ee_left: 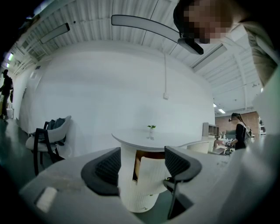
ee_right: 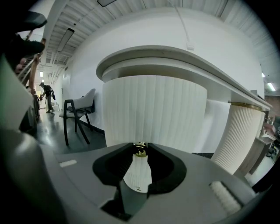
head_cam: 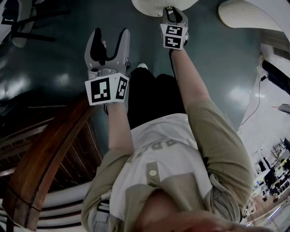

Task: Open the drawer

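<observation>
A round white ribbed cabinet (ee_right: 153,109) under a curved white top fills the right gripper view. My right gripper (ee_right: 140,148) is shut on the small brass knob (ee_right: 140,151) of its curved ribbed drawer front (ee_right: 138,173). In the head view the right gripper (head_cam: 174,13) reaches the cabinet's edge (head_cam: 154,7) at the top. From the left gripper view, the drawer front (ee_left: 151,175) stands out from the cabinet (ee_left: 129,188), showing a brown inside (ee_left: 146,155). My left gripper (head_cam: 110,36) hangs open over the dark floor, short of the cabinet, with nothing between its pads (ee_left: 109,166).
A dark wooden rail (head_cam: 50,154) runs along the lower left of the head view. A chair (ee_left: 48,140) stands left of the cabinet. A second ribbed white column (ee_right: 240,135) stands to the right. A person (ee_left: 240,131) works at a far counter.
</observation>
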`<state>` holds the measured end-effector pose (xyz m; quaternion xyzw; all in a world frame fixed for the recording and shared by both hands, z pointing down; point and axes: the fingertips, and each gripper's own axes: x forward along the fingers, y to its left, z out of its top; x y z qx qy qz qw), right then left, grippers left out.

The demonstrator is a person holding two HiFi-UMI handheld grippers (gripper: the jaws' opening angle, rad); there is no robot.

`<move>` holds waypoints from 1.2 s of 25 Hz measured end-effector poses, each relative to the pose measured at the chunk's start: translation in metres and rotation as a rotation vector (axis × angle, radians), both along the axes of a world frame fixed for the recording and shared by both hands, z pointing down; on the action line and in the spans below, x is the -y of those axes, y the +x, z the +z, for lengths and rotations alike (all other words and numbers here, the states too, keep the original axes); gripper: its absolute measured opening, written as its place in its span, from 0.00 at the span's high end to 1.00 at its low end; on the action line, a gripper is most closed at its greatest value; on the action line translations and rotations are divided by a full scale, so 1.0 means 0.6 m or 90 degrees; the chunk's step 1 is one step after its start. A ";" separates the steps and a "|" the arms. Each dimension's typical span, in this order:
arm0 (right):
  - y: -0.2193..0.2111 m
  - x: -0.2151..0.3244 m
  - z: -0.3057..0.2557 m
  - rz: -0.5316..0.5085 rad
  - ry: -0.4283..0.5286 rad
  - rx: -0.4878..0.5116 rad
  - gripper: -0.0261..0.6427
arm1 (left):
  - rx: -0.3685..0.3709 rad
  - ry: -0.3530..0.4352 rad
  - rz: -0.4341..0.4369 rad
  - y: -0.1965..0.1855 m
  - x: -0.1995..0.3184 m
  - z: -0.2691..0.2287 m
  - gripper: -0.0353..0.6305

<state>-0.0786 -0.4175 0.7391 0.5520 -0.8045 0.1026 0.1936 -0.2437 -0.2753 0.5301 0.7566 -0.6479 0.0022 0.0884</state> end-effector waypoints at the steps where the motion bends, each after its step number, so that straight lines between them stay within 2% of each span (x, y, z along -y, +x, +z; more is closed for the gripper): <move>1: 0.002 -0.005 0.000 -0.002 0.000 0.000 0.80 | 0.005 0.000 0.003 0.003 0.001 -0.002 0.47; 19: 0.020 -0.100 0.008 -0.030 -0.010 -0.004 0.80 | 0.029 0.019 0.015 0.040 0.007 -0.034 0.47; 30: 0.030 -0.166 0.008 -0.030 -0.038 -0.009 0.80 | 0.010 0.001 -0.003 0.042 -0.025 -0.034 0.47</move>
